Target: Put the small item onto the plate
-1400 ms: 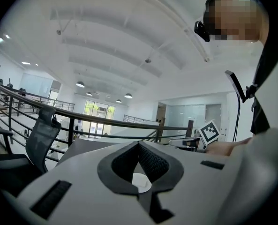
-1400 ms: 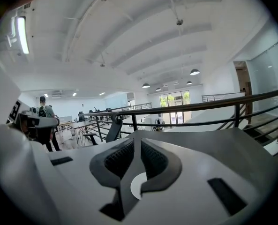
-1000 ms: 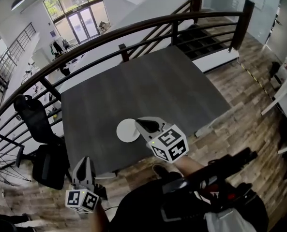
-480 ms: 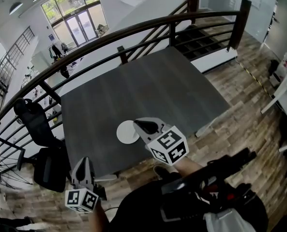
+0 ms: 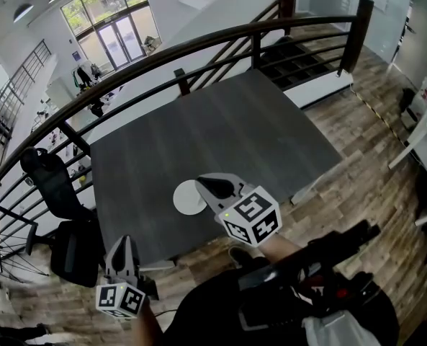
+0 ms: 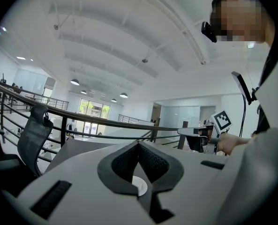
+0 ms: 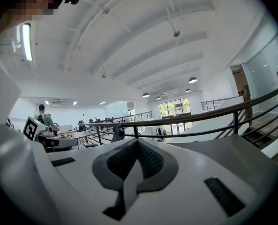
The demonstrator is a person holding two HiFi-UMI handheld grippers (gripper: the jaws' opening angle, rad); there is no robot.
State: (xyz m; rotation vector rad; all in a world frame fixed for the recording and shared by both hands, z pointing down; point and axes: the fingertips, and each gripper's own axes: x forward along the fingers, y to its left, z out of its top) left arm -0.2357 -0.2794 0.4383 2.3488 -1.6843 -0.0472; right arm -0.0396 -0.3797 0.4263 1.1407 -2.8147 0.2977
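A white round plate [image 5: 186, 197] lies near the front edge of the dark grey table [image 5: 220, 132]. My right gripper [image 5: 199, 181] hangs just over the plate's right rim, its jaws shut with nothing visible between them [image 7: 138, 142]. My left gripper [image 5: 124, 238] is held low, off the table's front left corner, and is also shut and empty [image 6: 139, 143]. Through the slot under its tips a piece of the white plate [image 6: 139, 185] shows. The right gripper [image 6: 202, 133] appears at the right of the left gripper view. No small item is visible in any view.
A curved dark railing [image 5: 199, 45] runs behind the table, with a black office chair [image 5: 55, 186] beyond its left side. Wooden floor [image 5: 357, 128] surrounds the table's right and front. The person's body and black gear [image 5: 307, 280] fill the bottom of the head view.
The right gripper has edged slightly left, towards the plate. The left gripper has not moved, and both stay shut.
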